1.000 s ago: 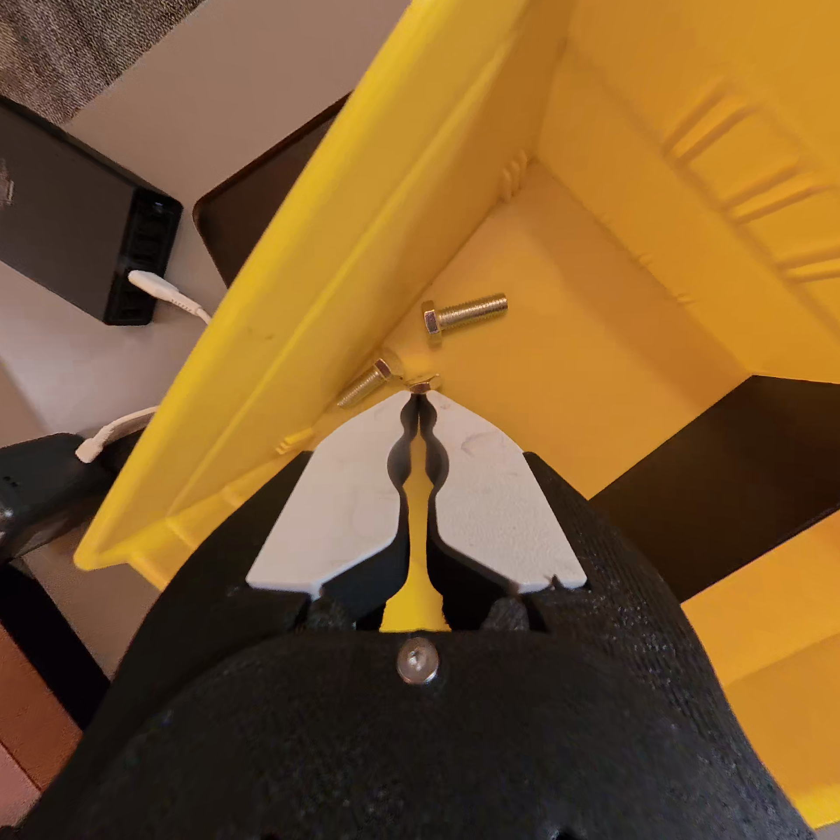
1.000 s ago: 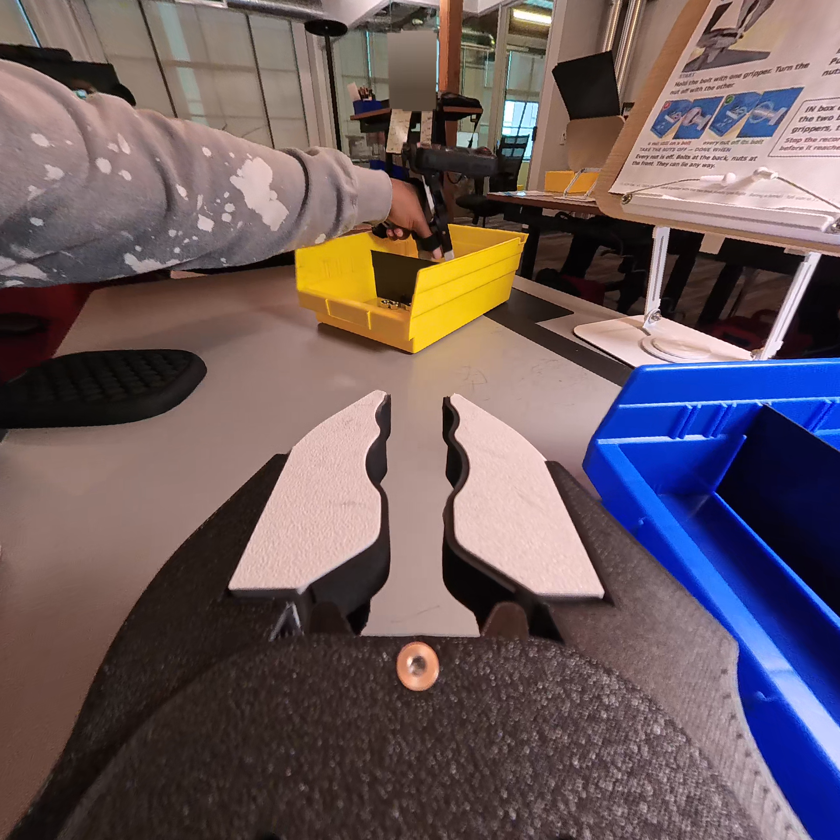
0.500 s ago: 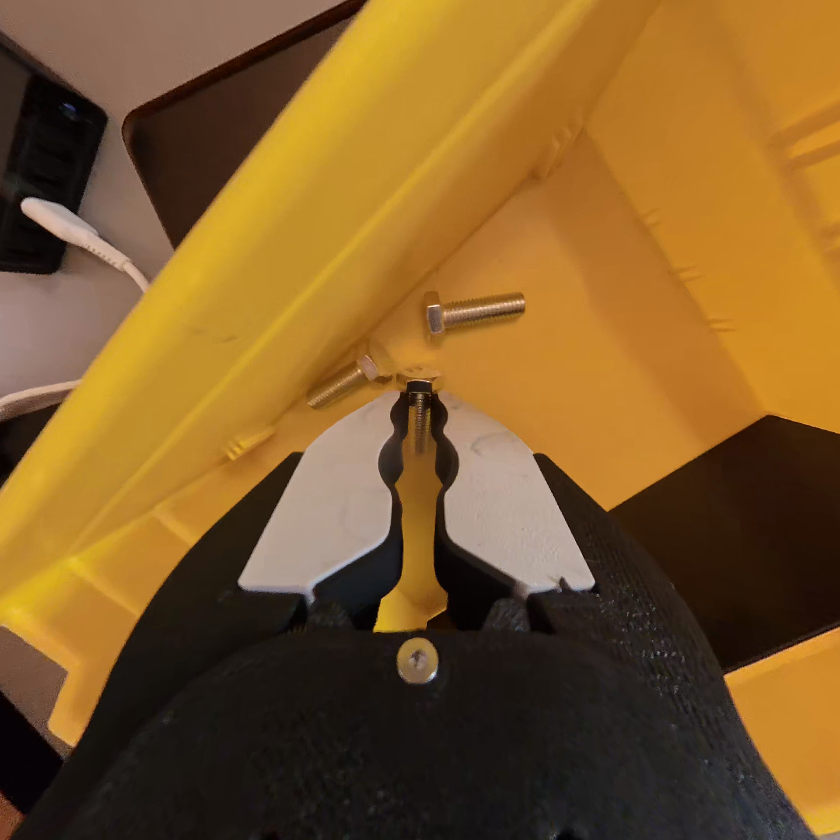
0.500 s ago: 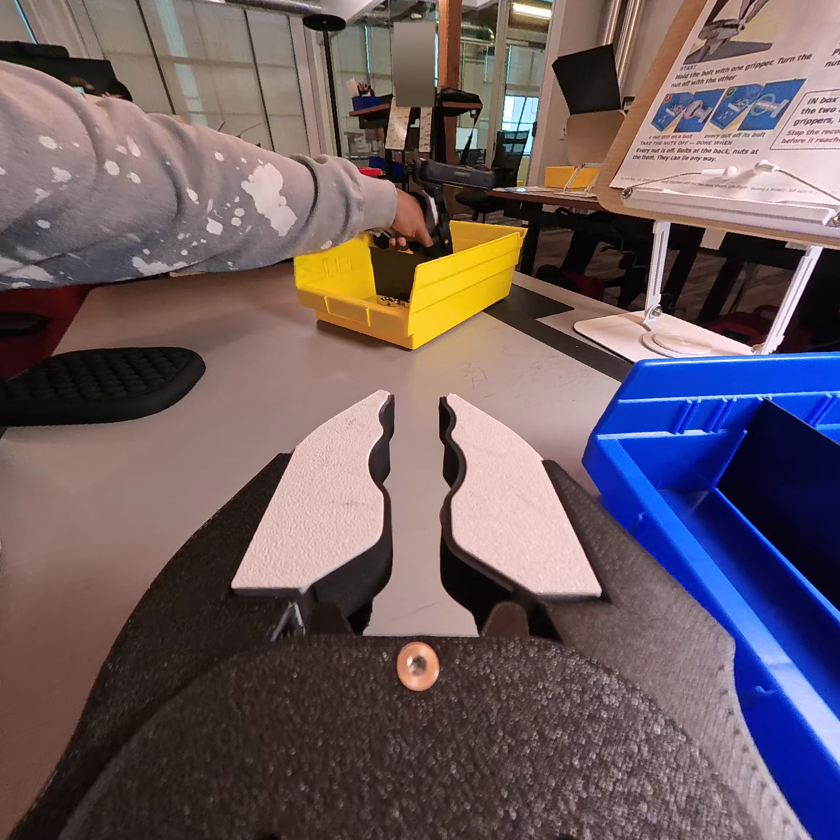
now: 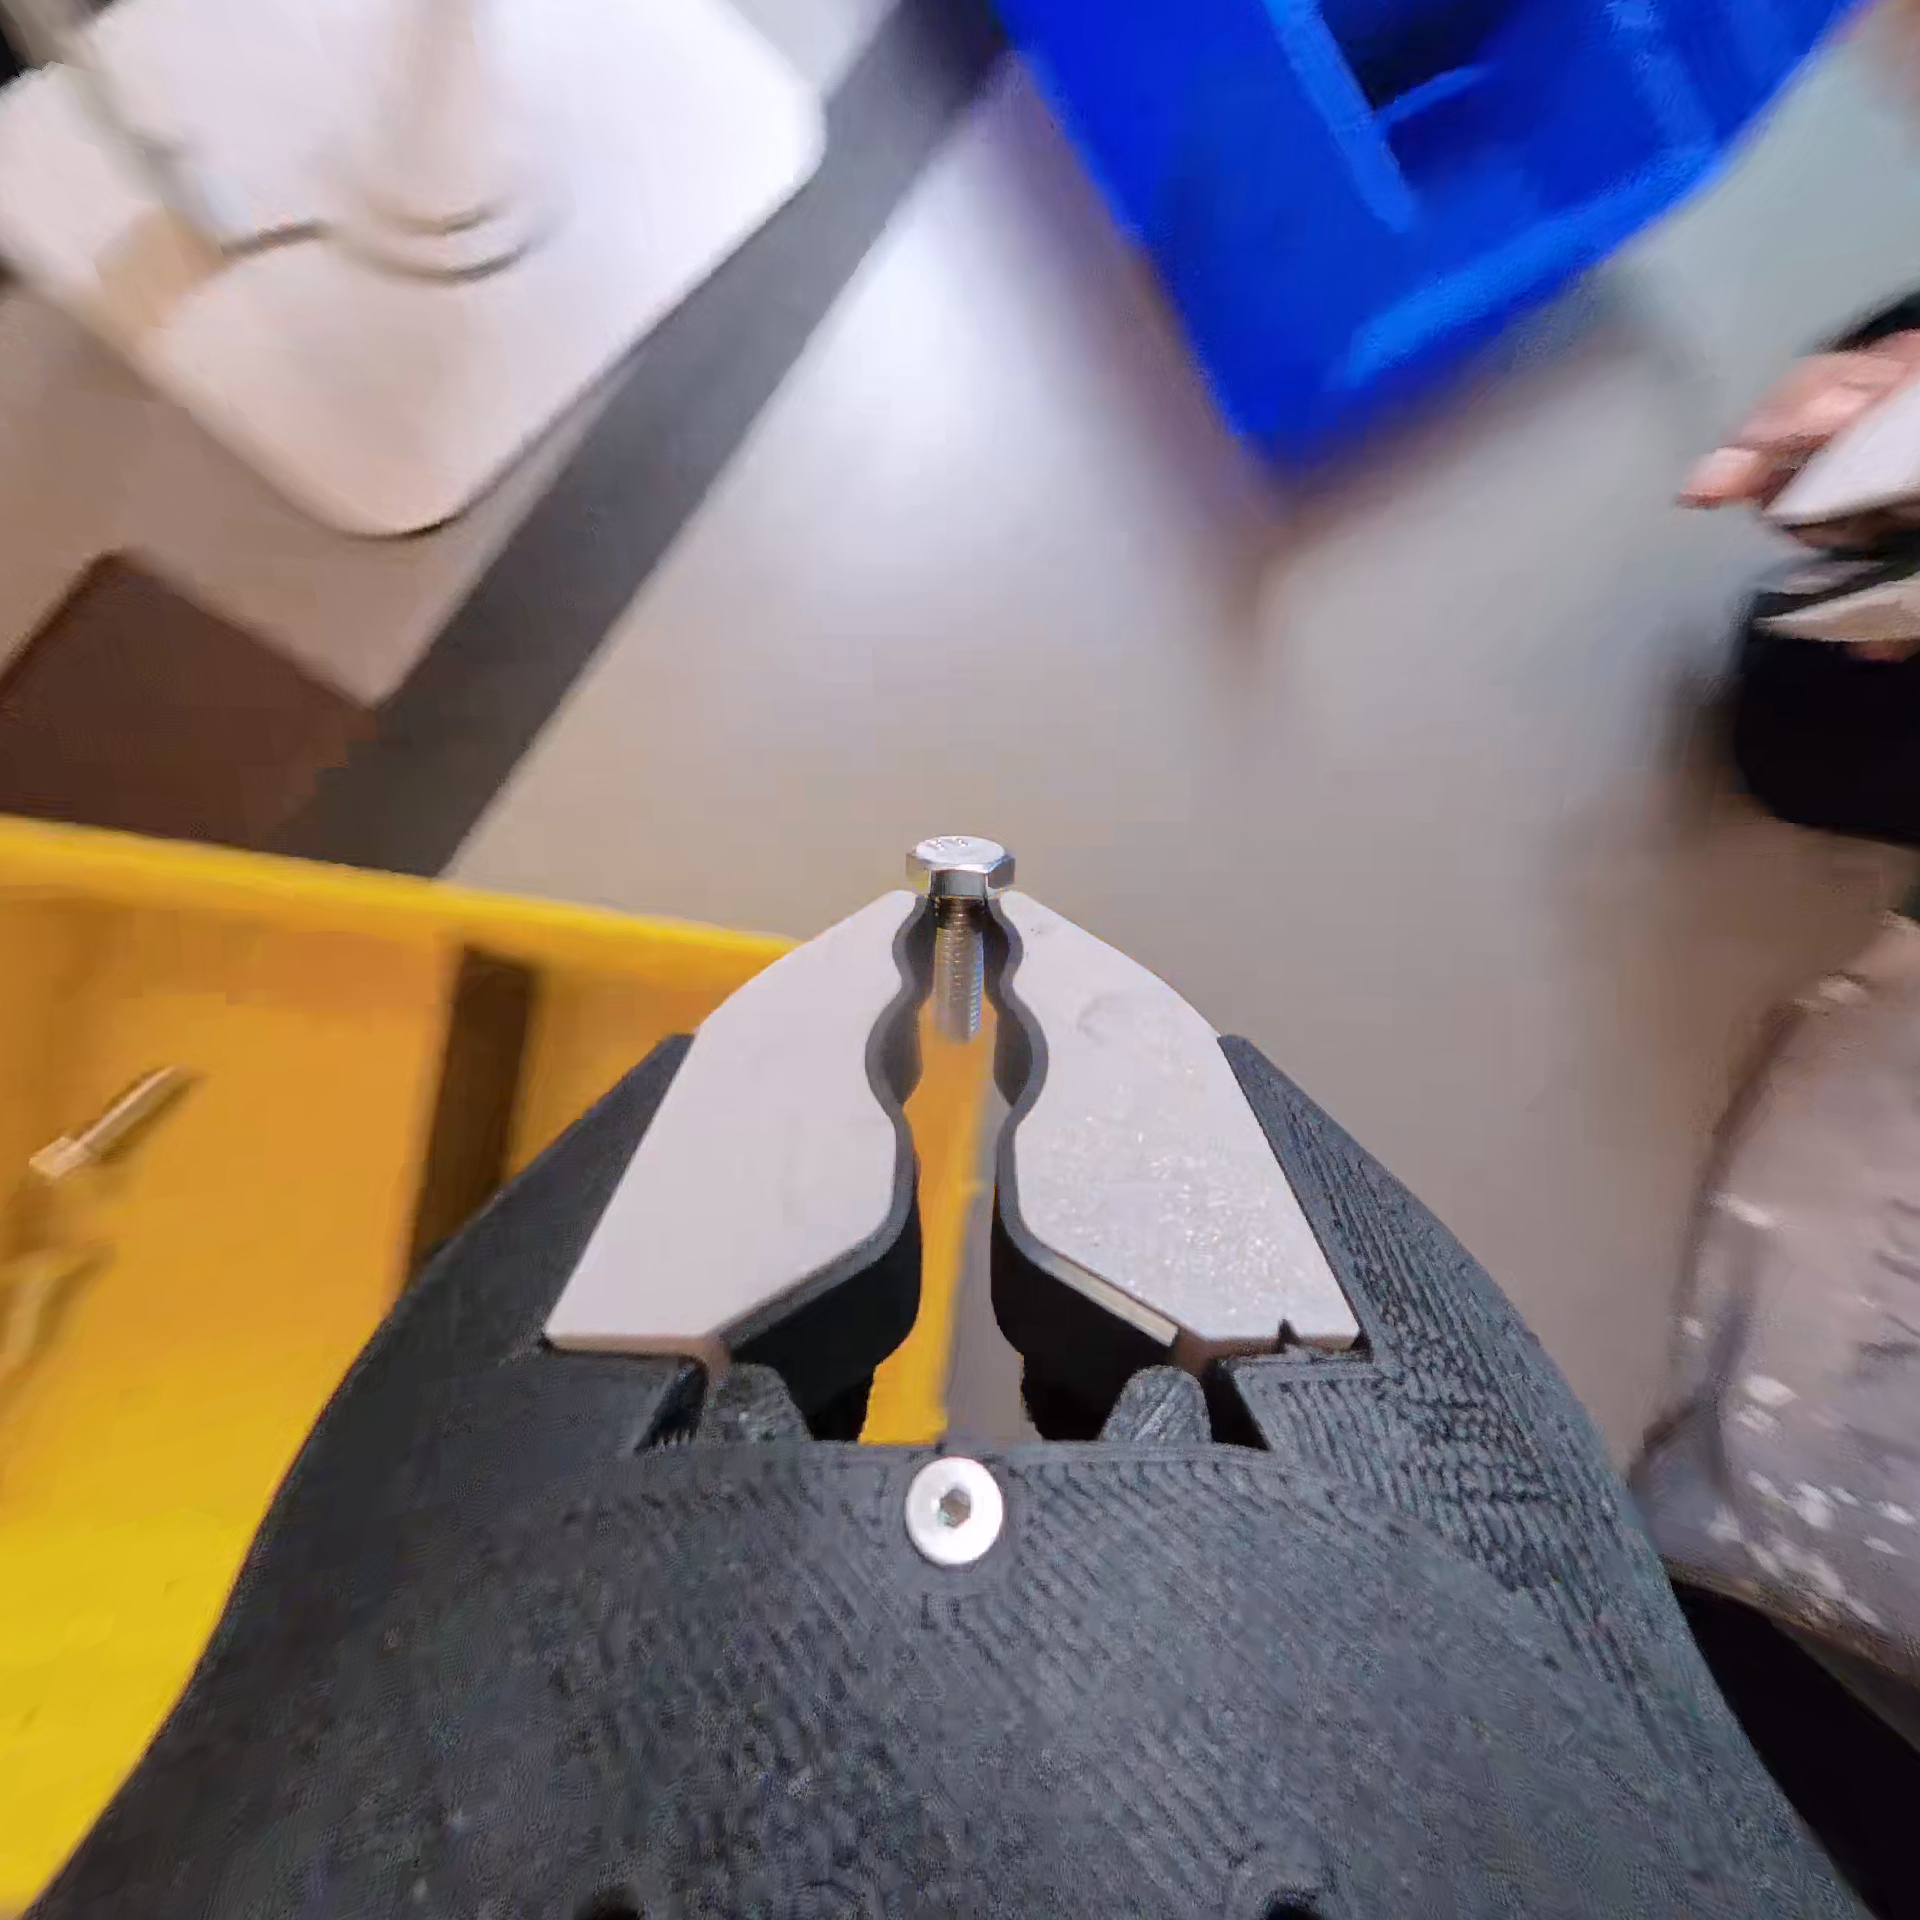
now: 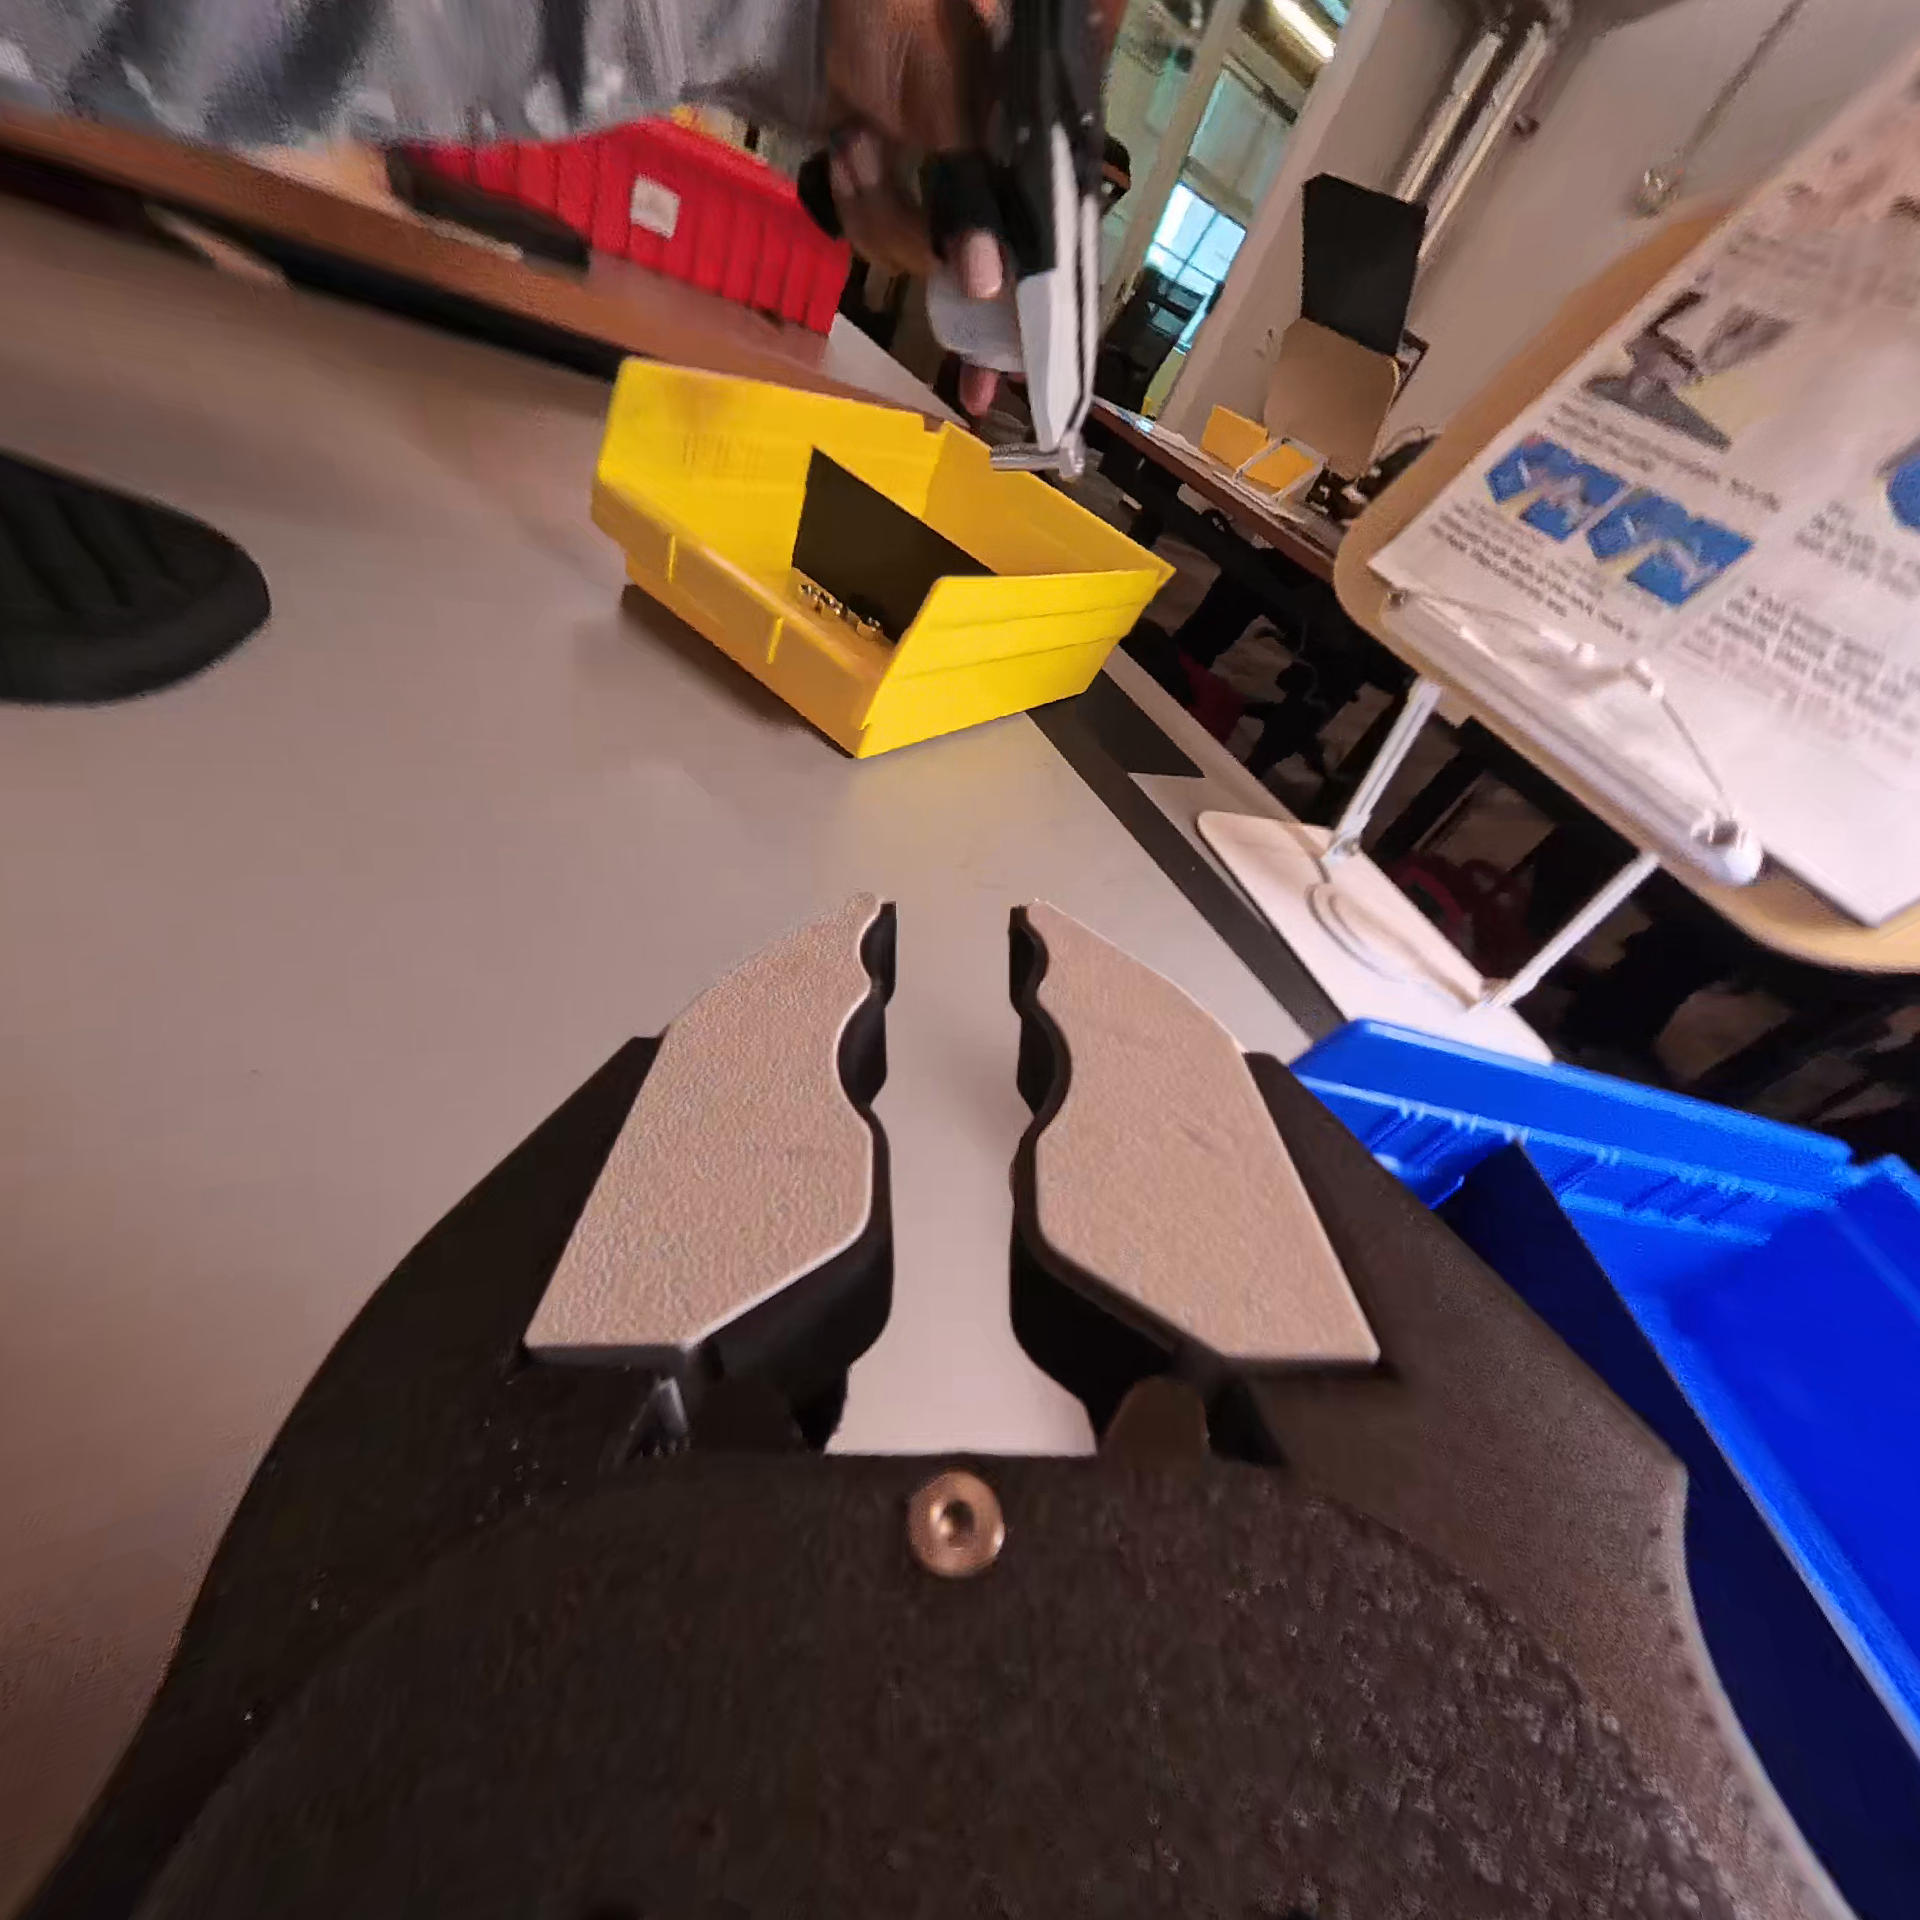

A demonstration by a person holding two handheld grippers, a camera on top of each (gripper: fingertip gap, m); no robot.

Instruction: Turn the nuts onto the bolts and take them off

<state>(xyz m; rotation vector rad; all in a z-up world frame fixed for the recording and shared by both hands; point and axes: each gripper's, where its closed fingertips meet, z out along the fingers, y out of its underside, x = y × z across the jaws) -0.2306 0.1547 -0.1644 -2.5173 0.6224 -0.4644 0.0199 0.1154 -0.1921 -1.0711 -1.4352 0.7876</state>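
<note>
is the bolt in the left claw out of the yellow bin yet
Out. The left claw is shut on the bolt, held above the yellow bin rim, over the table.

A workshop or lab: ahead of the right claw (image 6: 951,920) a grey workbench (image 6: 416,831) carries a yellow parts bin (image 6: 935,623); beside it sit a blue bin (image 6: 1714,1299) and an instruction sheet on a stand (image 6: 1714,582); more benches and tall windows lie beyond.

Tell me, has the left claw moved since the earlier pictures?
Yes. The left claw, shut on a bolt, has risen out of the yellow bin; in the right wrist view it hangs above the bin's rim.
</note>
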